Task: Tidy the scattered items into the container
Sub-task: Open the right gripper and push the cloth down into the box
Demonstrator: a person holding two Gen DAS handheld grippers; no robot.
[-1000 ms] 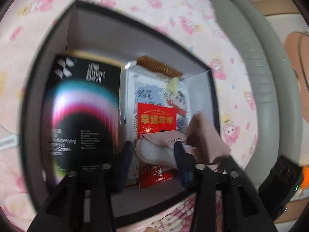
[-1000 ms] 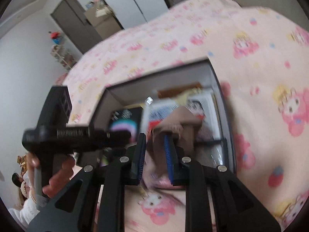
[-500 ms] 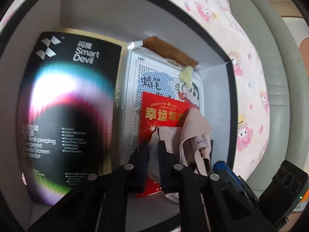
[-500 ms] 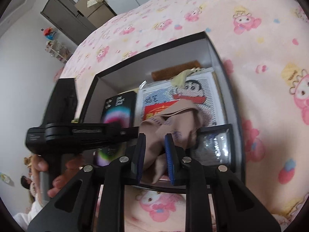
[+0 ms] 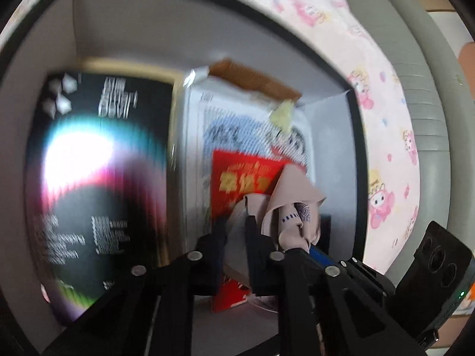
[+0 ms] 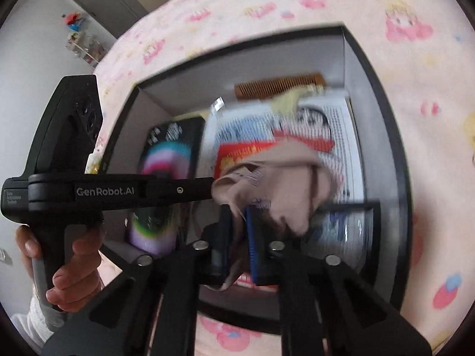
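A crumpled beige cloth (image 5: 294,190) (image 6: 285,175) hangs inside the black-rimmed, grey-walled box (image 5: 178,29) (image 6: 193,74), just above a red envelope (image 5: 240,175) (image 6: 243,151). My left gripper (image 5: 236,222) is shut on one fold of the cloth. From the left of the right wrist view, the left gripper (image 6: 212,190) reaches the cloth's edge. My right gripper (image 6: 237,216) has its blue pads on another fold, and its jaws are closing on it. In the left wrist view only one blue pad of the right gripper (image 5: 320,256) shows, beside the cloth.
In the box lie a black package (image 5: 98,178) (image 6: 172,154), a white cartoon sheet (image 5: 237,121), a brown comb (image 5: 255,78) (image 6: 279,86) and a dark-framed item (image 6: 350,222). The box sits on a pink bedspread (image 6: 297,0). A grey padded edge (image 5: 415,74) runs alongside. A hand (image 6: 74,255) holds the left gripper.
The left gripper's jaws went from open to shut on the cloth. Both grippers sank lower into the box with it, and the right jaws narrowed.
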